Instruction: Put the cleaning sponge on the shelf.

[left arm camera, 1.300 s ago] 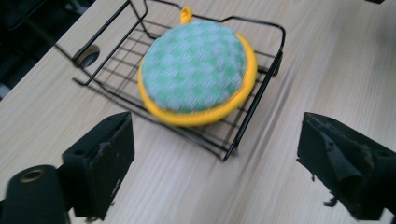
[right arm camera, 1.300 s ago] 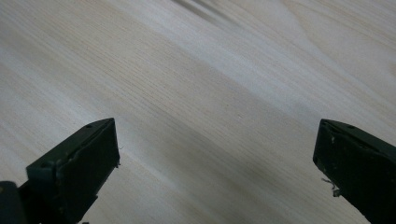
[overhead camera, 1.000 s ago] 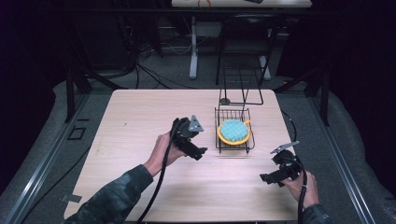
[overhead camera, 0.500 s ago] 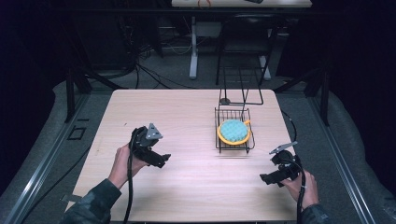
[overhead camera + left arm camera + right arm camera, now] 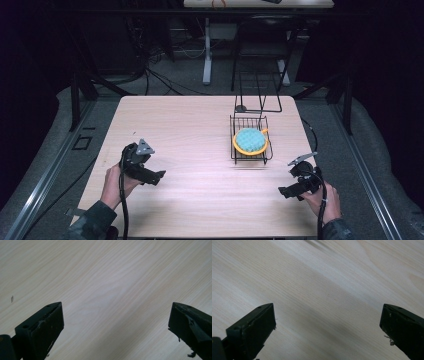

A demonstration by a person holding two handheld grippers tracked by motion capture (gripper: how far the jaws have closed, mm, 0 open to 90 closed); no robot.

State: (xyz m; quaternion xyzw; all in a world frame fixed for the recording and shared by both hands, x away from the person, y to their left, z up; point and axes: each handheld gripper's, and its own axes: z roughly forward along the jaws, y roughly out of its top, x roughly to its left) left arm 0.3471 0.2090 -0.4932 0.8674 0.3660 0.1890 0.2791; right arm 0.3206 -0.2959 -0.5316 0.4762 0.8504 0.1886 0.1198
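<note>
A: Where on the desk [image 5: 200,125]?
B: Left gripper [image 5: 155,176] near left edge, jaws wide, holding nothing. Right gripper [image 5: 285,190] near front right corner, jaws wide, also holding nothing.
A: Between them?
B: Wire rack [image 5: 250,142] toward right edge, cradling orange-rimmed plate [image 5: 250,141] with blue top

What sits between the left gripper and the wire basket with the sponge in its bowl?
Nothing visible: bare table lies between the left gripper, jaws open and empty, and the wire basket holding the blue sponge in its orange bowl.
</note>
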